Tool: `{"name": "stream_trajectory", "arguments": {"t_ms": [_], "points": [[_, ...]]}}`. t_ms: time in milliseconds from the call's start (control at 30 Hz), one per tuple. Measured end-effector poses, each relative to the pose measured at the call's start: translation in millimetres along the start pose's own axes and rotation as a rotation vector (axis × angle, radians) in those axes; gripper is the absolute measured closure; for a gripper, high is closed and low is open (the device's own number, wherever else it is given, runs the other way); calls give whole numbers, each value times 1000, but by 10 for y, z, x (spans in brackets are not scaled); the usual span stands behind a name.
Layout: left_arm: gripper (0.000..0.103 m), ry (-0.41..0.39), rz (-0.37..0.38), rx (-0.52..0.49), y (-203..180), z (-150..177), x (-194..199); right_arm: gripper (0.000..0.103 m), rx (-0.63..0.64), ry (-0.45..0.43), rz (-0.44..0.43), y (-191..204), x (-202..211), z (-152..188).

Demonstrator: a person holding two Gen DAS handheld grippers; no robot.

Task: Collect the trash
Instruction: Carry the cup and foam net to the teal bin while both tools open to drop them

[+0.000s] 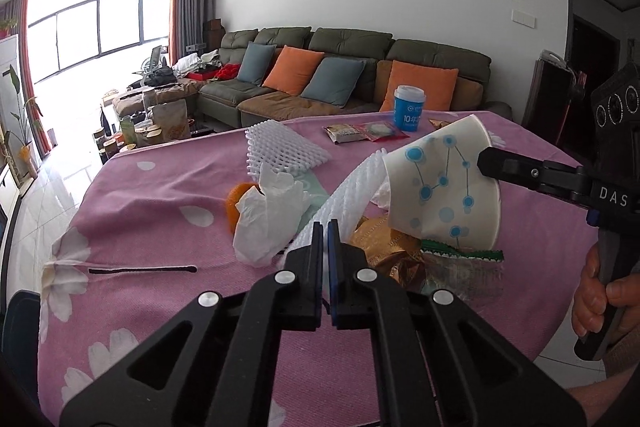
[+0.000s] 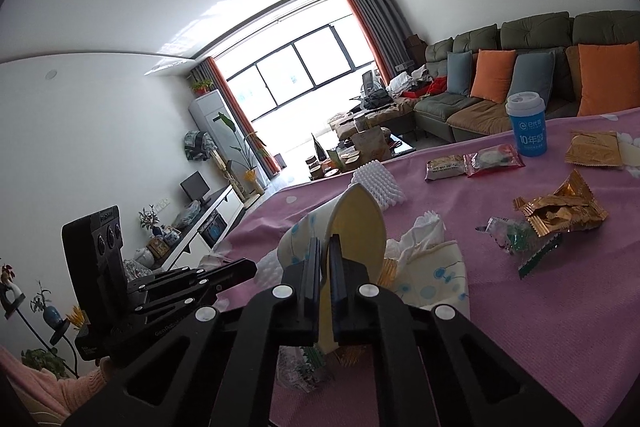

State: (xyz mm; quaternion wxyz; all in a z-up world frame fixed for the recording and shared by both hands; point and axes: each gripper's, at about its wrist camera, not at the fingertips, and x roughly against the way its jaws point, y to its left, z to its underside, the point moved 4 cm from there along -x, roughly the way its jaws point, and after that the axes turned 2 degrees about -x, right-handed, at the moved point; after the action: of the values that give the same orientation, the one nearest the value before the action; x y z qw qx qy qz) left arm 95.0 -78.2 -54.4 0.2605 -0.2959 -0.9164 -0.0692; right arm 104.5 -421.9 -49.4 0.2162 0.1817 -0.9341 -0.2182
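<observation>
My left gripper (image 1: pixel 325 227) is shut on a strip of white foam net (image 1: pixel 348 193), held above the pink tablecloth (image 1: pixel 160 227). My right gripper (image 2: pixel 325 243) is shut on the rim of a white paper cup with blue dots (image 2: pixel 356 223); the same cup (image 1: pixel 444 179) shows tilted in the left wrist view, with the right gripper's fingers (image 1: pixel 520 169) on it. Under them lie a crumpled tissue (image 1: pixel 272 215), orange peel (image 1: pixel 236 203), gold wrappers (image 1: pixel 384 247) and a green-edged clear wrapper (image 1: pixel 460 263).
A second foam net (image 1: pixel 280 147), two snack packets (image 1: pixel 360 133) and a blue lidded cup (image 1: pixel 408 107) lie farther back. More gold wrappers (image 2: pixel 560 207) and another packet (image 2: pixel 592 145) lie to the right. A sofa stands behind the table.
</observation>
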Motion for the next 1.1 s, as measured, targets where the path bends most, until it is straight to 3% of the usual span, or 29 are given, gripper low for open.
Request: {"name": "stream_trajectory", "arguments": {"t_ms": [300, 533, 767, 1100], "points": [[101, -43, -5, 87, 302, -41, 387, 100, 31, -3, -35, 149, -23, -127], [101, -81, -62, 137, 563, -4, 825, 100, 93, 7, -87, 442, -157, -216], [101, -101, -160, 209, 972, 131, 1230, 100, 140, 58, -172, 846, -463, -207], [101, -127, -376, 338, 1847, 512, 1876, 100, 191, 188, -334, 1571, -1162, -25]]}}
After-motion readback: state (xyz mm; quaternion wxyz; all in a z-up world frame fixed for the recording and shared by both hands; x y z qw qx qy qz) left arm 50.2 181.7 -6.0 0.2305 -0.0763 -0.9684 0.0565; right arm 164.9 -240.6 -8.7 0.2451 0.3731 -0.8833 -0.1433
